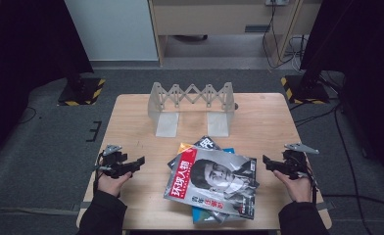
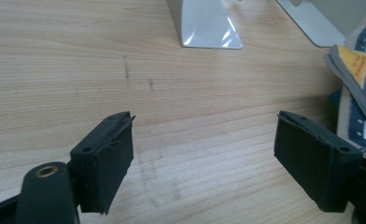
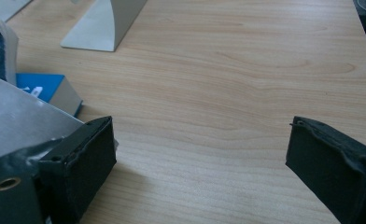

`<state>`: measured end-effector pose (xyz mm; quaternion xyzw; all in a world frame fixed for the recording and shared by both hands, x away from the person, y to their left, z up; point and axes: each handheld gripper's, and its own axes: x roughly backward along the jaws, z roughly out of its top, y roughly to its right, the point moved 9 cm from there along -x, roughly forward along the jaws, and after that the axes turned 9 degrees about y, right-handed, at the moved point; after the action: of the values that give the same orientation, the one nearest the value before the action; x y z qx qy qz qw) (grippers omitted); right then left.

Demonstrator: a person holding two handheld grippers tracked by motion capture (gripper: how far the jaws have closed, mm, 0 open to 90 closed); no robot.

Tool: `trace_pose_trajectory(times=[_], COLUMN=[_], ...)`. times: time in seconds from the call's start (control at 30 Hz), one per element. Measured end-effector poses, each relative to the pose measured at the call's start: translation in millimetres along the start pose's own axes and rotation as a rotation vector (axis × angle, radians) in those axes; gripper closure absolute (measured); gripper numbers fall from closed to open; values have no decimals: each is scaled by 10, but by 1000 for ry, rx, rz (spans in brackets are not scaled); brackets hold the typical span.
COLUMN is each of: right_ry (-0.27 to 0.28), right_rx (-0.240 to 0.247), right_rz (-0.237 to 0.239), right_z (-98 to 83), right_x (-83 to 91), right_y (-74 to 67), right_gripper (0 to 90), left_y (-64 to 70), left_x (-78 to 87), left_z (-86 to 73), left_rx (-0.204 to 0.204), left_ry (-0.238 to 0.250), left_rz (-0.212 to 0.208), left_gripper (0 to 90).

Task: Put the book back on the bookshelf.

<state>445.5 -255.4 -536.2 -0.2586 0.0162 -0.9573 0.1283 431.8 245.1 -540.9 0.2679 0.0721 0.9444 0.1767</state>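
A stack of magazines (image 1: 212,183) lies at the front middle of the wooden table (image 1: 131,122); the top cover carries a red title and a portrait. My left gripper (image 1: 136,165) hovers just left of the stack, open and holding nothing. In the left gripper view its jaws (image 2: 204,140) stand wide over bare wood, with the magazine edges (image 2: 358,79) at the right. My right gripper (image 1: 268,164) hovers to the right of the stack, also open and holding nothing. In the right gripper view the jaws (image 3: 202,140) frame bare wood, and the top cover (image 3: 17,112) lies beside the left jaw.
A grey expandable rack (image 1: 192,98) with two flat base plates stands at the back middle of the table; one plate (image 2: 207,23) shows in the left gripper view, one (image 3: 102,23) in the right. A blue book corner (image 3: 45,88) sticks out of the stack. Dark stands flank the table.
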Motion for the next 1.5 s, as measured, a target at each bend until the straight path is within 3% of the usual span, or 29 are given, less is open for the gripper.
trace_pose_trajectory(times=[0.3,0.7,1.07,1.5], right_ry=[46,45,39,13], right_rx=[-12,9,23,49], right_rz=[39,102,155,187], right_z=[153,187,147,-17], right_x=[101,136,155,191], right_y=[-170,-410,-631,-753], right_gripper=[90,89,89,86], left_y=[239,529,765,1040], left_x=[46,107,155,170], left_z=[-3,-34,-129,-276], left_rx=[-21,-49,-40,-55], left_ry=[-1,7,-16,-69], left_rz=[-59,-126,-191,-263], left_gripper=[158,135,153,190])
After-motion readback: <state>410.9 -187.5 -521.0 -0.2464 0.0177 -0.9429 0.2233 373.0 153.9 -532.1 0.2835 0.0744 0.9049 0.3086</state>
